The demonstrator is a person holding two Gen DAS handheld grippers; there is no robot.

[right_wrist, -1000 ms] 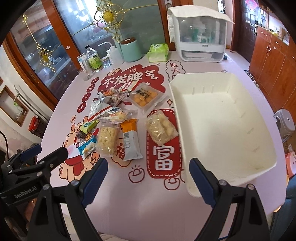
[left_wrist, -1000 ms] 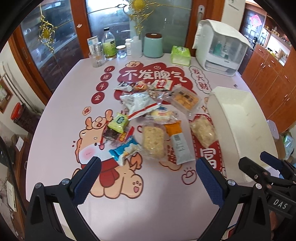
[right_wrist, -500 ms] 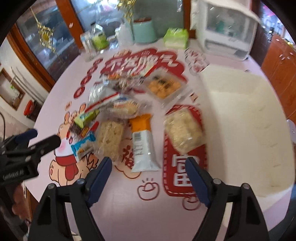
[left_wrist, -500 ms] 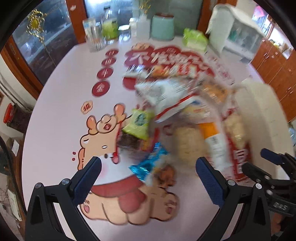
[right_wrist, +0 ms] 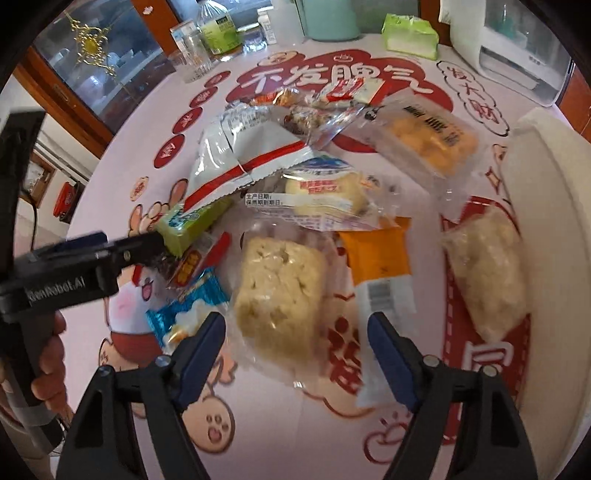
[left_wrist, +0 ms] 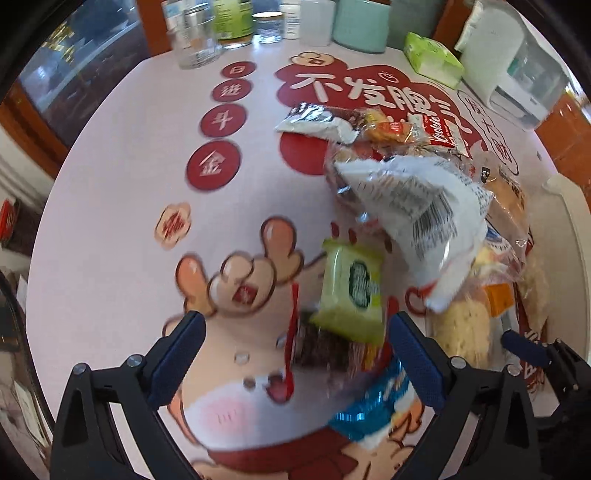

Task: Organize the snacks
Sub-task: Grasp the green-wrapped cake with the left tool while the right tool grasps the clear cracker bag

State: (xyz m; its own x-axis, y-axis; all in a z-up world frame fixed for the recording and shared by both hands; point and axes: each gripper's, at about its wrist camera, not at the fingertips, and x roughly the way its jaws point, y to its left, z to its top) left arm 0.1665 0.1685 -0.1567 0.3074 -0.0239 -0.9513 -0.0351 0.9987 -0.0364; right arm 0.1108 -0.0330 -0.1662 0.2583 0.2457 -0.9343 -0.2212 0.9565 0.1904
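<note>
Two claws hang over the snack pile on the bench (left_wrist: 110,229). Left claw (left_wrist: 295,354) gapes above the green packet (left_wrist: 351,291); right claw (right_wrist: 295,347), jaws closing but untouching, straddles the pale cracker pack (right_wrist: 280,291) beside the white bin (right_wrist: 546,206).

Snack packets crowd the middle of the pink printed tablecloth (left_wrist: 122,177); its left stretch lies bare. A tall white plastic bin (right_wrist: 546,206) walls the right edge. Glass jars (left_wrist: 194,40) and a mint-green canister (left_wrist: 360,22) line the far edge.
</note>
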